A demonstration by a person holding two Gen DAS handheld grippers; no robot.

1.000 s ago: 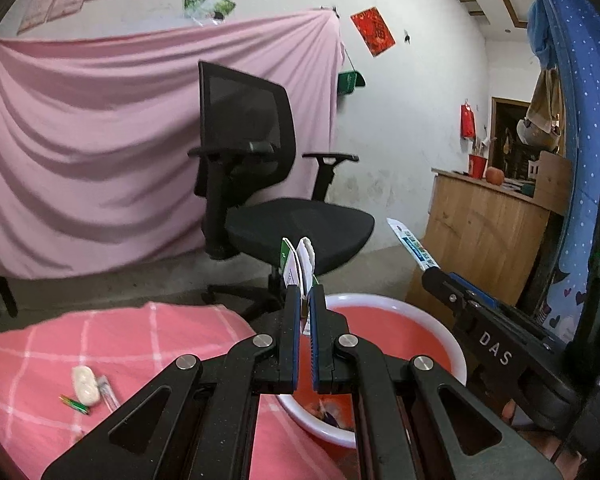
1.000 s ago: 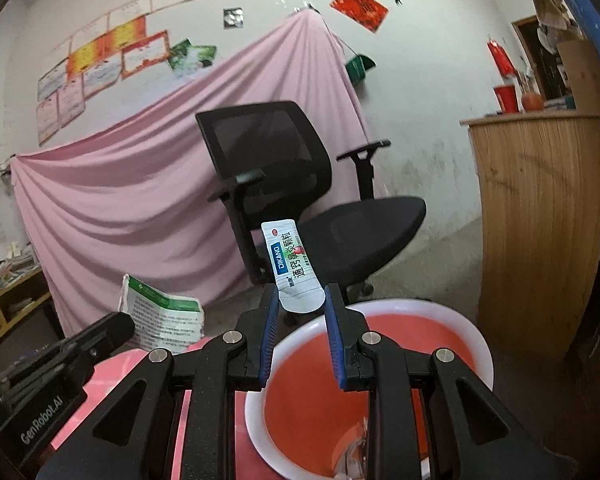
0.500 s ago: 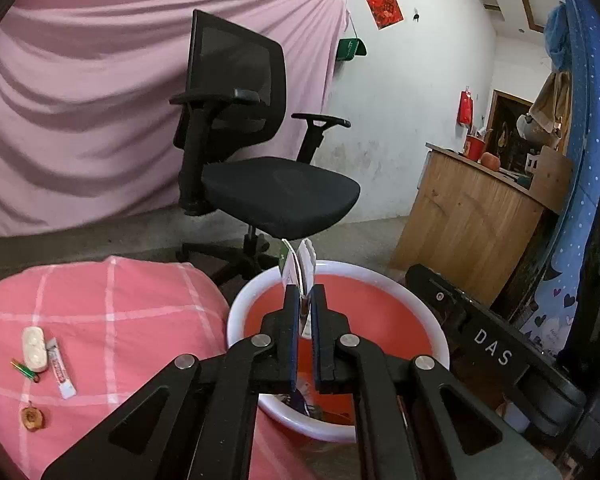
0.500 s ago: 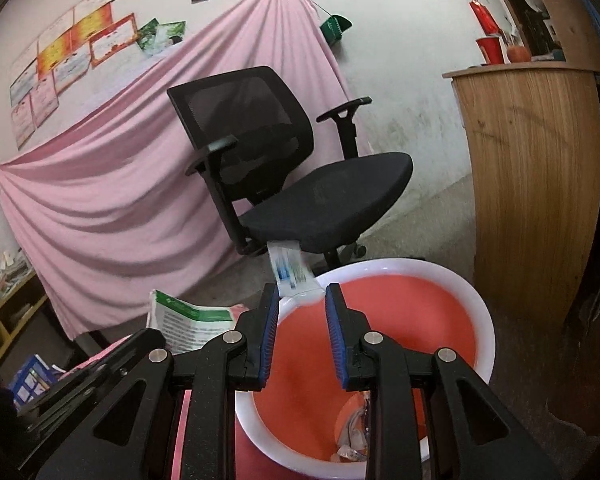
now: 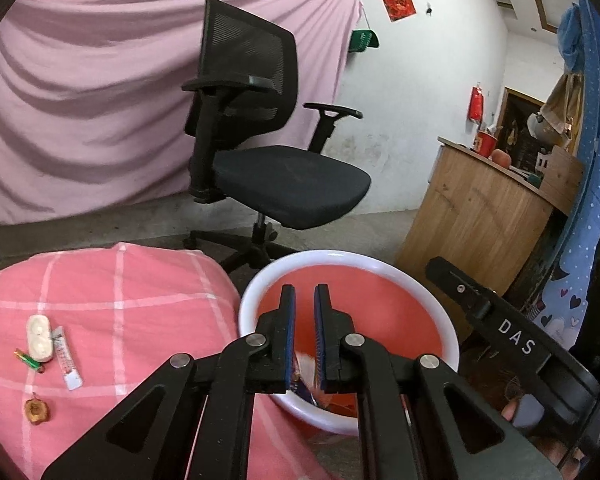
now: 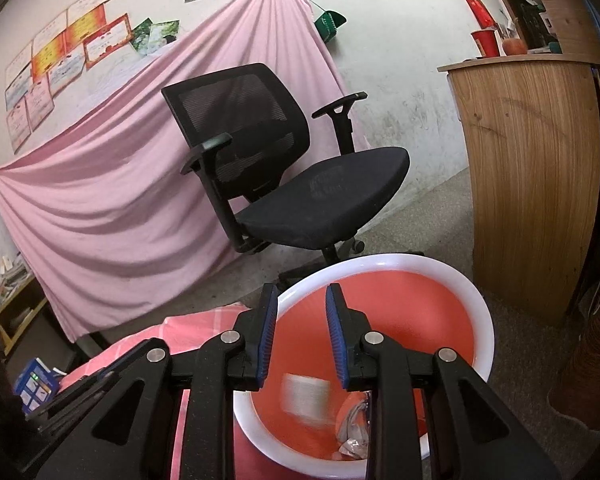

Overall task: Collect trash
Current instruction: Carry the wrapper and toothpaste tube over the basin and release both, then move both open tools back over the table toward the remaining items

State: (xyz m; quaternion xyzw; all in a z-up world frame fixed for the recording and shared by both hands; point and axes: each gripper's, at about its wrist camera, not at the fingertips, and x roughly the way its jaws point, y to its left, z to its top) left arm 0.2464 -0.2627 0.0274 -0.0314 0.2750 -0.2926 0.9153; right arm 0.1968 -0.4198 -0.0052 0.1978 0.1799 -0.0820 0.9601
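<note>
At nine o'clock, a white case point(image 5: 40, 339), tube point(image 5: 67, 360) and battery point(image 5: 26, 359) lie on the pink checked cloth point(image 5: 132, 292). My left gripper point(image 5: 304, 300) is spread, holding nothing, over the red basin point(image 5: 348, 258). My right gripper point(image 6: 302, 300) is spread too; a blurred packet point(image 6: 304, 398) is inside the basin at six o'clock.

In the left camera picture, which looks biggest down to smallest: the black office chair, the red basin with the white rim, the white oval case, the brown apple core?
1. Black mesh office chair
2. Red plastic basin with white rim
3. White oval case
4. Brown dried apple core

Nearness to the camera inflates the basin.
</note>
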